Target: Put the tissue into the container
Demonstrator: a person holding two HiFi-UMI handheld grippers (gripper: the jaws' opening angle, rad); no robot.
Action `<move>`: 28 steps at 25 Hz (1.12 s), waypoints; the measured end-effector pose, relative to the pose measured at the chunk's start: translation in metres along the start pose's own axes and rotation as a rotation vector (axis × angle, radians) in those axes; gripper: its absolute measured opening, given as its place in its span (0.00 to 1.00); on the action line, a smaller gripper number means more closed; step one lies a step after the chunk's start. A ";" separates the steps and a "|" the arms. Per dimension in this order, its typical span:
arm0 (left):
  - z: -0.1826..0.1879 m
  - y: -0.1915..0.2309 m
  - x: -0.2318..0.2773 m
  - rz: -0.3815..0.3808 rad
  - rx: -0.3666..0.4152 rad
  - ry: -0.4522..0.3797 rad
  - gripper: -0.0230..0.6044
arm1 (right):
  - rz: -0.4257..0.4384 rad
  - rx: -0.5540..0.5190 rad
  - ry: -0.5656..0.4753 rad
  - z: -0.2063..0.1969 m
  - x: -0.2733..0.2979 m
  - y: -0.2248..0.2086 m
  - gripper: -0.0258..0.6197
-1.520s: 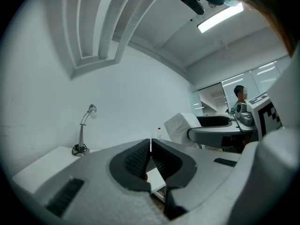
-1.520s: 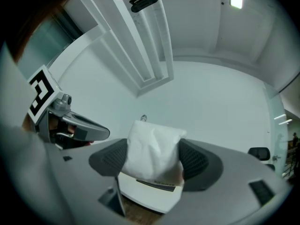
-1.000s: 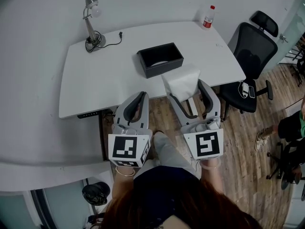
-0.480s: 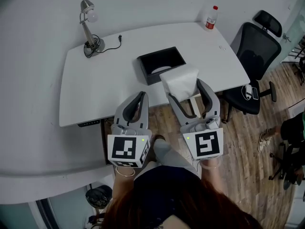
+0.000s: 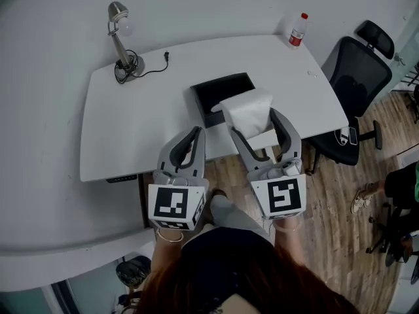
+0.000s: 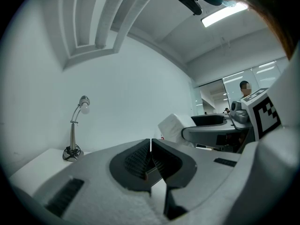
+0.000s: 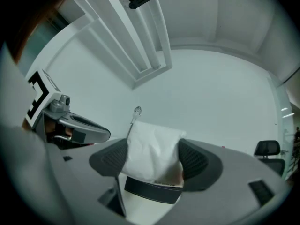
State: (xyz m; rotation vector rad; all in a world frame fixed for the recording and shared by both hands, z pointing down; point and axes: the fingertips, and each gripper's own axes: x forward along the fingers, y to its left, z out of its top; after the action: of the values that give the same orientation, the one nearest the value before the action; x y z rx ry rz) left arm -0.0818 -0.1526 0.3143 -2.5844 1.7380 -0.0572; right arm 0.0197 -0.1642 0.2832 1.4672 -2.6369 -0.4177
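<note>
the left gripper (image 5: 194,131) hangs at the near edge of the white desk (image 5: 131,110), jaws pressed together on nothing. the right gripper (image 5: 253,124) has its jaws clamped on the white tissue (image 5: 247,110), held over the near right corner of the black container (image 5: 213,90). what shows inside the container is dark. a lamp (image 5: 120,38) and a bottle (image 5: 298,29) stand beyond.

A silver gooseneck desk lamp (image 5: 122,44) is standing far-left on the white table (image 5: 144,116), a red-capped clear bottle (image 5: 298,31) sitting far-right.
</note>
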 end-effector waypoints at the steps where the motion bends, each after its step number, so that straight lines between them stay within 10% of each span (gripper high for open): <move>1: -0.001 0.002 0.003 0.001 -0.001 0.003 0.08 | 0.002 0.002 0.004 -0.001 0.004 -0.001 0.60; 28: -0.015 0.042 0.088 0.021 -0.010 0.054 0.08 | 0.079 0.083 0.141 -0.054 0.099 -0.035 0.60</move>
State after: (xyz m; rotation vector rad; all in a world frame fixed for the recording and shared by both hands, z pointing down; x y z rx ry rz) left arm -0.0884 -0.2499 0.3287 -2.5947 1.7871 -0.1203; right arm 0.0078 -0.2755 0.3201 1.3553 -2.6179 -0.1922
